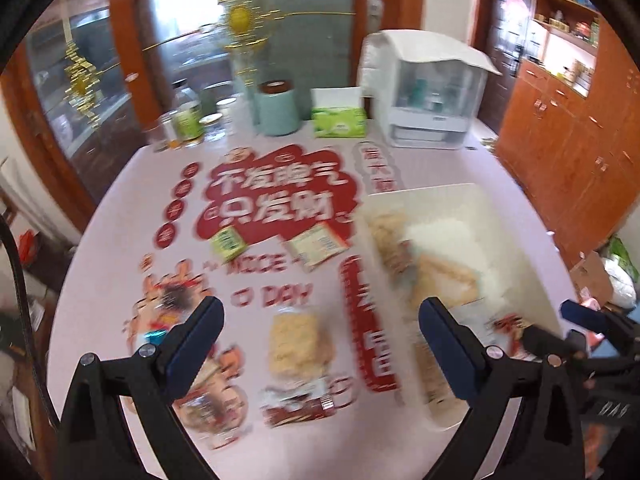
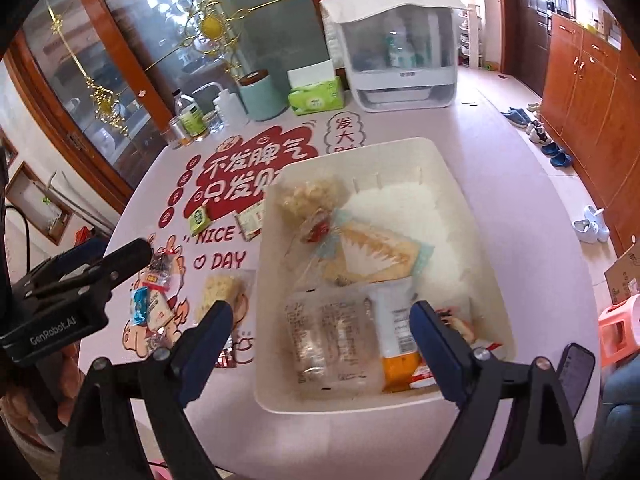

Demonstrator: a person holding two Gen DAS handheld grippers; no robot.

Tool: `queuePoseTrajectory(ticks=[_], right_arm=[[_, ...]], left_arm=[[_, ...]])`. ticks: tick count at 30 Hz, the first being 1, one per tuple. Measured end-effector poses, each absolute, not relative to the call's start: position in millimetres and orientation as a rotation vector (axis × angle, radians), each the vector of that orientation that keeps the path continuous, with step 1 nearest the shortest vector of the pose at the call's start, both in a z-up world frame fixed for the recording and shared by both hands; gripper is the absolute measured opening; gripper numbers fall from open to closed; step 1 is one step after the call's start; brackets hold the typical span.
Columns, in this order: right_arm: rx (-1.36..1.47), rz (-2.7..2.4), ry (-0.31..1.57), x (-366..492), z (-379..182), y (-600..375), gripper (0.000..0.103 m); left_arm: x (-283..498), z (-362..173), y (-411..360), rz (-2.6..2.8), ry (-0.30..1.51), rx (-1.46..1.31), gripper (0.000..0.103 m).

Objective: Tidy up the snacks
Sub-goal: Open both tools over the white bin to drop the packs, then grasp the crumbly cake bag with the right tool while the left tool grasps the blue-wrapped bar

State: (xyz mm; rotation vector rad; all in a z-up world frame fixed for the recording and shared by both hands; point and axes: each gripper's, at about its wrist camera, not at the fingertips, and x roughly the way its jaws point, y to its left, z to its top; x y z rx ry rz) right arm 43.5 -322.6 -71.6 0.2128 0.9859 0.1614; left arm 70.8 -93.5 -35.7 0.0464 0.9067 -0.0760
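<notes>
A white bin (image 2: 476, 216) on the pink table holds several snack packs: a clear bag (image 2: 332, 344), an orange-and-white pack (image 2: 394, 332) and a cracker pack (image 2: 376, 256). My right gripper (image 2: 322, 332) is open above the bin's near end, holding nothing. My left gripper (image 1: 322, 334) is open and empty above a clear pack of yellow crackers (image 1: 294, 346) on the table; this pack also shows in the right wrist view (image 2: 222, 294). A small green pack (image 1: 228, 242) and a cream pack (image 1: 318, 246) lie farther back. The bin (image 1: 452, 200) is right of the left gripper.
Small wrapped sweets (image 2: 154, 300) lie at the table's left. At the back stand a mint canister (image 1: 278, 108), a green tissue box (image 1: 340, 120), a green-labelled bottle (image 1: 188, 114) and a white dish cabinet (image 1: 430, 96). Wooden cupboards (image 2: 592, 92) line the right; shoes (image 2: 554, 152) lie on the floor.
</notes>
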Motion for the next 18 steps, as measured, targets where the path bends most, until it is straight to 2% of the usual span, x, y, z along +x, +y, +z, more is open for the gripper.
queuePoseTrajectory(ticks=[12,18], right_arm=[[0.062,0.217,0.873,32.4,-47.0,-228.6,0.091],[-0.03,0.209,0.887,39.4,-51.6,-170.5,0.091]], left_arm=[[56.0,-36.1,42.1,0.081,0.91,-0.08,0.098],[65.7,-49.3,91.4,0.101,0.942,-0.087,0.098]])
